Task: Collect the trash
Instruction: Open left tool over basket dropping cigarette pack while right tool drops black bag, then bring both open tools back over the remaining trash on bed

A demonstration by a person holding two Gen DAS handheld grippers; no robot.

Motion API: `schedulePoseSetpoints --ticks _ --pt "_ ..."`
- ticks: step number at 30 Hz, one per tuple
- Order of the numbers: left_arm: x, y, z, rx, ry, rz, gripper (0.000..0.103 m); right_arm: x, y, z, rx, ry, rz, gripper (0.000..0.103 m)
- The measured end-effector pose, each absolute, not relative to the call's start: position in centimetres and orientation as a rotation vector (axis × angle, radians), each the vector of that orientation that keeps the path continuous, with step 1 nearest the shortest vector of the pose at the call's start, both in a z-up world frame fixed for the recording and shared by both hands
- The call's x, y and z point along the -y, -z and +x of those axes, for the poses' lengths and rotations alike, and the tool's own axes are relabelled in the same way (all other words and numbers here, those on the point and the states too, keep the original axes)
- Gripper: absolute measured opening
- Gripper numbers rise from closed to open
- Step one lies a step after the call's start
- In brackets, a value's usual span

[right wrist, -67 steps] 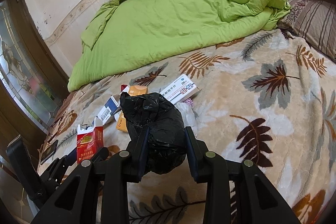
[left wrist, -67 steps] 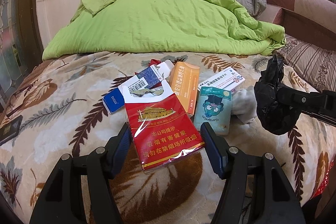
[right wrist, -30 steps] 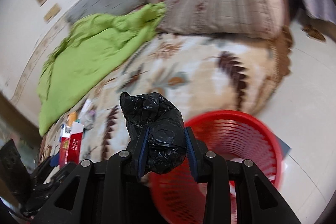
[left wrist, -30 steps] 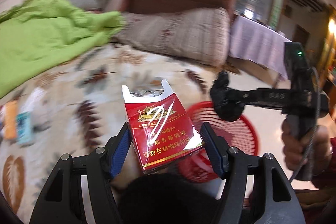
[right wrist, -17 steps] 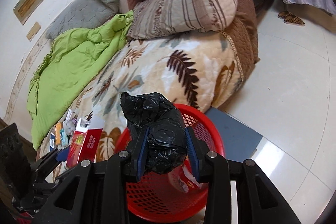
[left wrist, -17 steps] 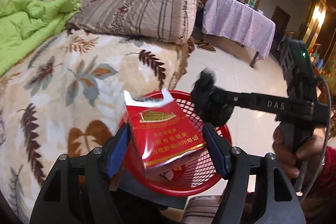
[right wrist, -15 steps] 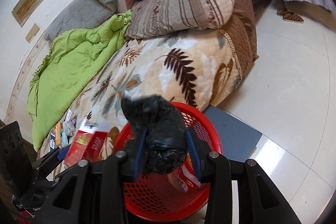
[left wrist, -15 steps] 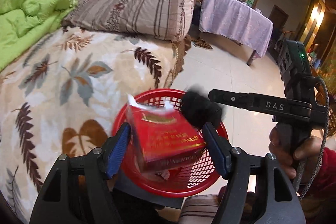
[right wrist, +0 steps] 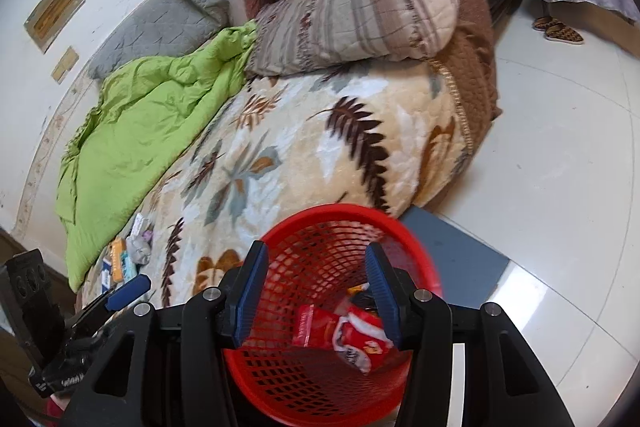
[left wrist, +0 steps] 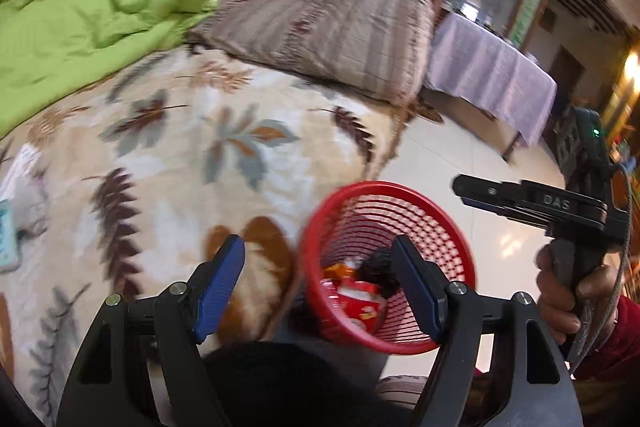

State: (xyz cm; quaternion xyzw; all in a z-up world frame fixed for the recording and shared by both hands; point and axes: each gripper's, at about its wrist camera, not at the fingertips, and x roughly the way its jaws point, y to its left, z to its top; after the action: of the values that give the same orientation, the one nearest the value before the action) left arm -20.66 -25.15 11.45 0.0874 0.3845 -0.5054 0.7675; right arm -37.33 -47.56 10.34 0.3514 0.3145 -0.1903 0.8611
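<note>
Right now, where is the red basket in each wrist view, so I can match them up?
Left wrist: the red basket sits lower right of centre, behind the left gripper.
Right wrist: it fills the bottom centre, behind the right gripper.
Shared landmark: the green quilt, upper left in both.

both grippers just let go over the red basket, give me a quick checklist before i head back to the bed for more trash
1. Left gripper open, nothing between the fingers: ok.
2. Right gripper open, nothing held: ok.
3. Red cigarette pack lying inside the red basket: ok.
4. Black bag in the basket: ok, partly hidden.
5. Basket upright beside the bed: ok.
6. Trash remaining on the floral blanket: not ok, small boxes lie near the green quilt.
</note>
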Motion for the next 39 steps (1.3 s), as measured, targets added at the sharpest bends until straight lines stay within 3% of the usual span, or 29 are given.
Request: schedulePoseSetpoints --ticks 25,39 --pt "3.0 -9.7 -7.2 -0.605 0.456 0.041 0.076 29.1 -11.4 -20.1 -0.832 0.017 0.453 0.058" --pt "-2.0 -6.9 -2.8 -0.772 0.316 -0.172 0.076 26.3 -9.4 -8.2 -0.877 -0.024 0.507 0.061"
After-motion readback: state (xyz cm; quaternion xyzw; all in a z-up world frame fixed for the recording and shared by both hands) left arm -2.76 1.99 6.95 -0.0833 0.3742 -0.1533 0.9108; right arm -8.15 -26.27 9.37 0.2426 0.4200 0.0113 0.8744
